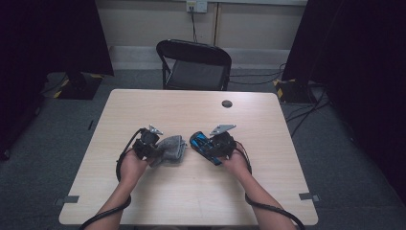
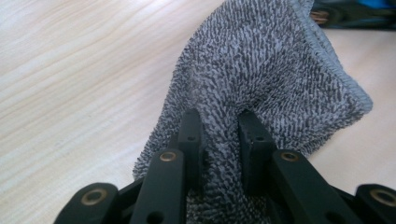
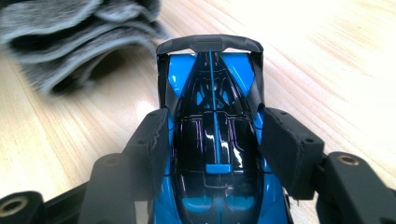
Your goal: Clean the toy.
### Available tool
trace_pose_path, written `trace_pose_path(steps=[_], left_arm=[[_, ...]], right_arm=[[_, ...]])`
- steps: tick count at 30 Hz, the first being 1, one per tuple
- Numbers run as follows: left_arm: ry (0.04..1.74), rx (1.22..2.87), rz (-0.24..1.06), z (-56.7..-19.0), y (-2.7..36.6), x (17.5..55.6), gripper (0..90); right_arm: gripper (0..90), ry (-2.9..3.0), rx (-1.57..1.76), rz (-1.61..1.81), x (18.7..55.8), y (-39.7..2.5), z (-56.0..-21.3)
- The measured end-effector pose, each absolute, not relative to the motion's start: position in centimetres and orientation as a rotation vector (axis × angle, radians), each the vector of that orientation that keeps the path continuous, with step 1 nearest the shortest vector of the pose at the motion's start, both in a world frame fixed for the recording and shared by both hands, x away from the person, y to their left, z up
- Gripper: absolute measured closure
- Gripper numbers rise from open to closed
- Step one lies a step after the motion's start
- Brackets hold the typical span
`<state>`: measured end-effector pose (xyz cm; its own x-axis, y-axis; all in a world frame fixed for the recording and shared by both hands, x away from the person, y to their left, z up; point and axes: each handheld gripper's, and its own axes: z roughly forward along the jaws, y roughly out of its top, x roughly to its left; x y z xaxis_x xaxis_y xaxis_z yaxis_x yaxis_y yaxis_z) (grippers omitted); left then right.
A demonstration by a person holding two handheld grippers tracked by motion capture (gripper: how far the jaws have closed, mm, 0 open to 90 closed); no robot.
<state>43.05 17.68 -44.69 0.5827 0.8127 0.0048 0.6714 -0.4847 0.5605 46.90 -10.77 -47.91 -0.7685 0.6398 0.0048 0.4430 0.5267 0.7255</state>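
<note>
A grey terry cloth (image 1: 171,148) lies bunched on the pale wooden table (image 1: 167,105), just left of centre. My left gripper (image 1: 151,146) is shut on it; in the left gripper view the jaws pinch a fold of the cloth (image 2: 275,74) between the fingertips (image 2: 191,135). A blue and black toy car (image 1: 203,146) sits right of the cloth, its rear wing toward it. My right gripper (image 1: 218,146) is shut on the toy car (image 3: 215,135), one pad (image 3: 289,149) on each side of its body. The cloth (image 3: 70,37) lies folded just beyond the car's wing.
A black folding chair (image 1: 194,64) stands at the table's far side. A dark round cable hole (image 1: 227,103) sits near the far edge. Cables trail from both grippers along the person's forearms. Dark curtains hang at left and right.
</note>
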Motion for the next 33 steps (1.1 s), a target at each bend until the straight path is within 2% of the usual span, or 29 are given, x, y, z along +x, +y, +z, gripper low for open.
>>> trace_pose_path(steps=[10, 12, 18, 27, 33], left_arm=[[1.036, 2.338, 0.288, -44.3, 15.7, 40.3, 73.8], [1.007, 2.317, 0.232, -44.3, 15.4, 40.1, 73.2], [0.919, 2.342, 0.172, -44.4, 13.3, 38.7, 73.0], [0.756, 2.404, 0.105, -45.2, 8.7, 36.7, 70.5], [0.678, 2.432, 0.068, -45.8, 6.1, 36.1, 66.6]], right_arm=[[40.0, 2.499, 0.905, 1.1, 46.7, -11.1, -48.1], [39.5, 2.497, 0.914, 1.094, 46.7, -11.1, -48.1], [28.7, 2.508, 0.921, 1.117, 46.5, -11.9, -48.0], [21.4, 2.567, 0.845, 1.145, 44.7, -14.2, -47.1], [20.4, 2.597, 0.818, 1.176, 43.3, -15.4, -46.4]])
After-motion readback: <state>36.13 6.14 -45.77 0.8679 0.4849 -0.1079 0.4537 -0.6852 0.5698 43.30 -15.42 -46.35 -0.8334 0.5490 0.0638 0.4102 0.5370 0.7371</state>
